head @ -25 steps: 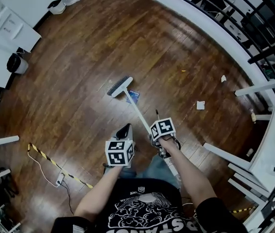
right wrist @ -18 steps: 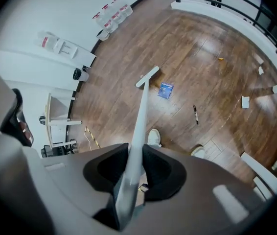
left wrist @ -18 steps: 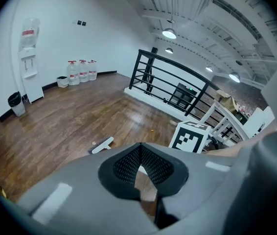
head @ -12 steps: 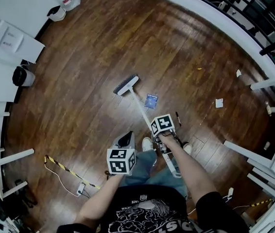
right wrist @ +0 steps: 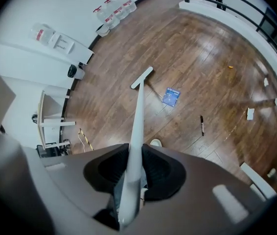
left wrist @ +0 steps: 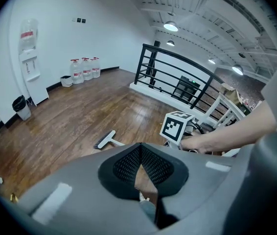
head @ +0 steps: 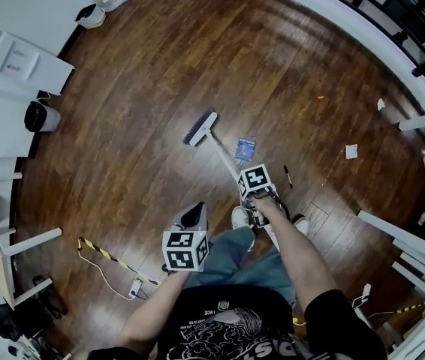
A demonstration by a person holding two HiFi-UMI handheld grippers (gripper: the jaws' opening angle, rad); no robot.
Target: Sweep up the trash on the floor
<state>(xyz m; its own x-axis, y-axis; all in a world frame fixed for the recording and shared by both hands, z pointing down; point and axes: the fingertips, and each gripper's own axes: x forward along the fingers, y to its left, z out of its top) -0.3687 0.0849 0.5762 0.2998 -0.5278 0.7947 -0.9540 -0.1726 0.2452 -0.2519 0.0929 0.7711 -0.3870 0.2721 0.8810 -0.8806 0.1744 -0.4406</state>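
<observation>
With only the right tool (right wrist: 131, 168) clamping the broom handle (right wrist: 138, 111), left tool (left wrist: 139, 156) closed empty, the brush head (head: 200, 128) ahead may twist and skid past the blue scrap (head: 245, 148).

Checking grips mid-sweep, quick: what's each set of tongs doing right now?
Left tongs: closed, holding nothing.
Right tongs: closed on the broom handle.

Ceiling lamps (left wrist: 171, 26) light the room brightly from above and leave pale glare on the far wood floor (head: 295, 51). Every picture bends at its dark edges. The near broom handle (right wrist: 137, 126) looks blurry.
</observation>
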